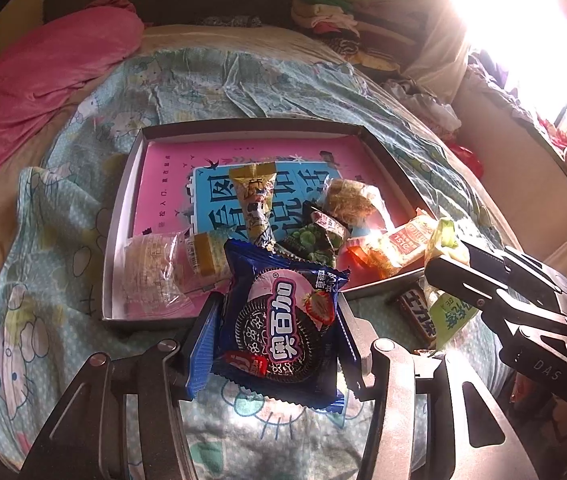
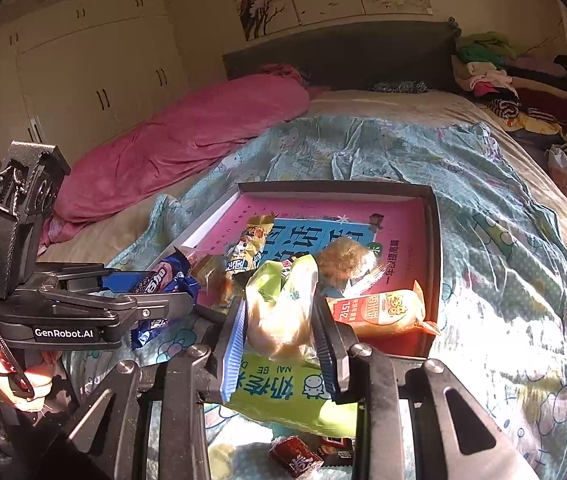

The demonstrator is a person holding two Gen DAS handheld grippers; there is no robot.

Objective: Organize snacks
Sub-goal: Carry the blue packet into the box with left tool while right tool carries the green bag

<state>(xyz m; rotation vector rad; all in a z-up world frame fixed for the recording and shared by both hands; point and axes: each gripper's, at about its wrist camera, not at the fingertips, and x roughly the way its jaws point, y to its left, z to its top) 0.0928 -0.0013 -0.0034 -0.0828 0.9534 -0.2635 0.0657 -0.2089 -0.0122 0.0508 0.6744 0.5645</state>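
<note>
- The left tool (image 1: 279, 334) is clamped on a dark blue cookie packet (image 1: 283, 320) across its width – it hangs clear of the bed, just short of the near wall of the box (image 1: 123, 216), so I judge it is being carried in to join the other snacks
- The blue packet's front shows a dark sandwich cookie, a strawberry and large white Chinese characters; I cannot make out a Latin brand name on it
- The box lies open on the cartoon-cat quilt (image 1: 63, 184), and a pink book with a blue title panel (image 1: 219, 184) lines its floor – the snacks are piled along its near side, which suits it as the collecting place
- In that pile, from left: a clear-wrapped cake (image 1: 151, 264), a gold-topped cone-shaped pack (image 1: 257, 200), a small bag of green peas (image 1: 311, 240), and an orange-red wrapped bun (image 2: 383, 310) printed "15" with more characters
- The right tool (image 2: 279, 326) is clamped on a pale green bread bag (image 2: 279, 308), pinching it narrow; the label reads "NAI GE" above Chinese characters, seen upside down
- A dark chocolate bar (image 1: 417, 312) and a small red sweet (image 2: 295, 456) lie on the quilt, outside the box
- The left tool's body reads "GenRobot.AI"
</note>
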